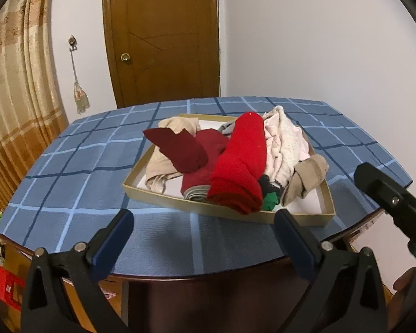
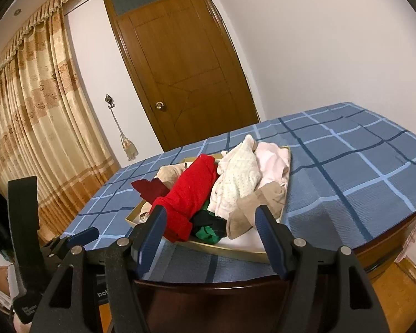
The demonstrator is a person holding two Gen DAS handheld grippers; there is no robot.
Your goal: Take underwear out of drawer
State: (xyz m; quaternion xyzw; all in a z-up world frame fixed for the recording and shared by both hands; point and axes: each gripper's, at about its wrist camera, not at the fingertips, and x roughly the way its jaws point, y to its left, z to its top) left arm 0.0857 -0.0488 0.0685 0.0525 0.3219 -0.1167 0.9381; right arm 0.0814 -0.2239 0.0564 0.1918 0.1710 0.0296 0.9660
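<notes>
Hovering wide open and empty, both grippers face the drawer point(image 1: 152, 193), red roll point(image 2: 191, 194) lengthwise ahead, nearer the right gripper point(image 2: 208, 222) than the left gripper point(image 1: 203, 226).

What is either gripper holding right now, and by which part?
Nothing. The left gripper and right gripper both stand open and empty, short of the tray; the clothes lie untouched in it.

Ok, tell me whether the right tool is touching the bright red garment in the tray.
Apart. The left wrist view shows the right tool out past the tray's right corner, with blue cloth between it and the bright red garment.
</notes>
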